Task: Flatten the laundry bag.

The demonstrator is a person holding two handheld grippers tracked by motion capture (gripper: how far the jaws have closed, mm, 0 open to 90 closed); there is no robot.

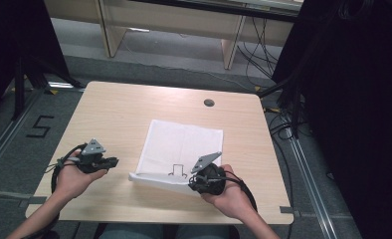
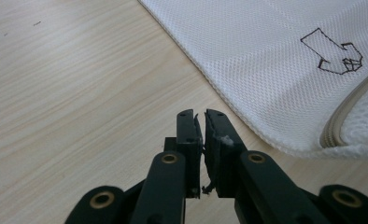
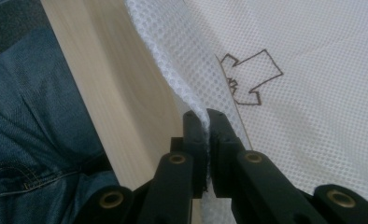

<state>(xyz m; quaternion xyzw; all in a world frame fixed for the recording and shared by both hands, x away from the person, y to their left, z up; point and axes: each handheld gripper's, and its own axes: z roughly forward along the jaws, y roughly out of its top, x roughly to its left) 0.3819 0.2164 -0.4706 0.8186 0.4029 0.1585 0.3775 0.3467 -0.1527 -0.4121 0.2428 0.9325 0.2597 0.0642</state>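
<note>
Nearest the person, the right gripper [image 1: 200, 180] sits in the right hand at the table's near edge, its two black jaws pinched together on the near hem of the white mesh laundry bag [image 1: 181, 147]; in the right gripper view the mesh [image 3: 182, 60] runs straight down into the slit between the jaws, with the person's blue jeans [image 3: 28, 121] showing past the table edge. That hold looks meant to lift the near edge off the wood, and in the high view the near edge does ride up as a raised fold, probably so the bag can be folded over or opened at its mouth. A small black outline drawing [image 3: 250, 77] is printed on the bag just beyond the grip. To the left, well apart from the bag, the left gripper [image 1: 112, 162] rests in the left hand over bare wood, pointing toward the bag; in the left gripper view its jaws stand nearly together with only a thin slit between them and nothing in it, only a bit of white lint on one pad. From there the bag's side edge runs diagonally, and a beige zipper [image 2: 348, 116] curves along the lifted end, which suggests the opening is at the near side. The bag lies flat at the middle of the light wooden table [image 1: 119, 107], its long axis running from the person away toward the far edge. Beyond it a small round dark grommet [image 1: 209, 102] sits in the tabletop.
</note>
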